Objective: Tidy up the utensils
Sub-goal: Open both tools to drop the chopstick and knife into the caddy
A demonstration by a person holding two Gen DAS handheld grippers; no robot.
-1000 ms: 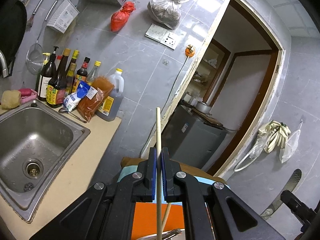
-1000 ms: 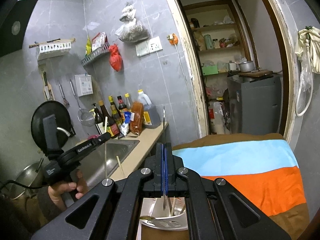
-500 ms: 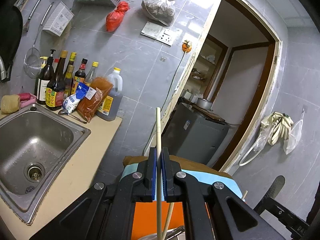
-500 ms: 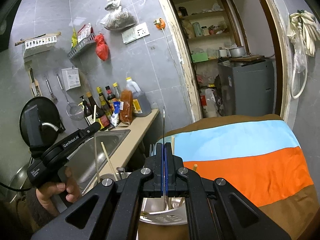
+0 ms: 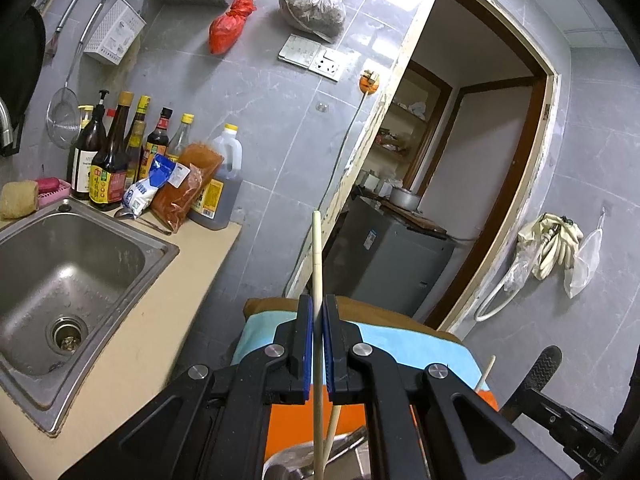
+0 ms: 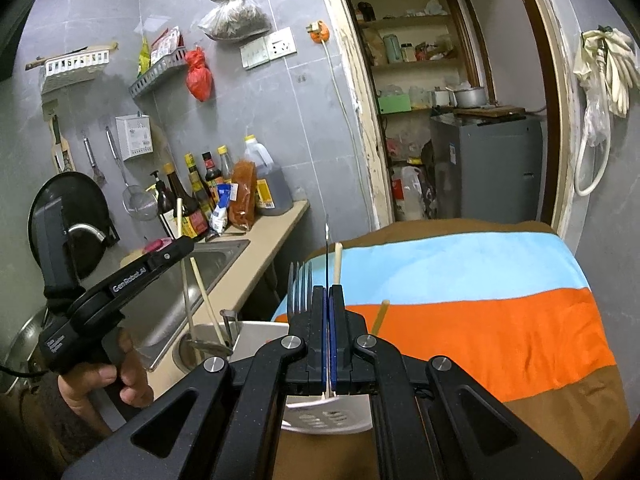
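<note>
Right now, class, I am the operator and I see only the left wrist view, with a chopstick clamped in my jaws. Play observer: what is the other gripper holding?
Observer: The right gripper is shut on a thin metal utensil, seen edge-on and pointing up.
Operator: Is anything next to it?
Observer: A fork stands tines up just left of those jaws.
Operator: What holds the fork?
Observer: It rises from a white holder below the jaws.
Operator: And my chopstick's lower end?
Observer: It appears to reach into a metal cup left of that holder.
</note>
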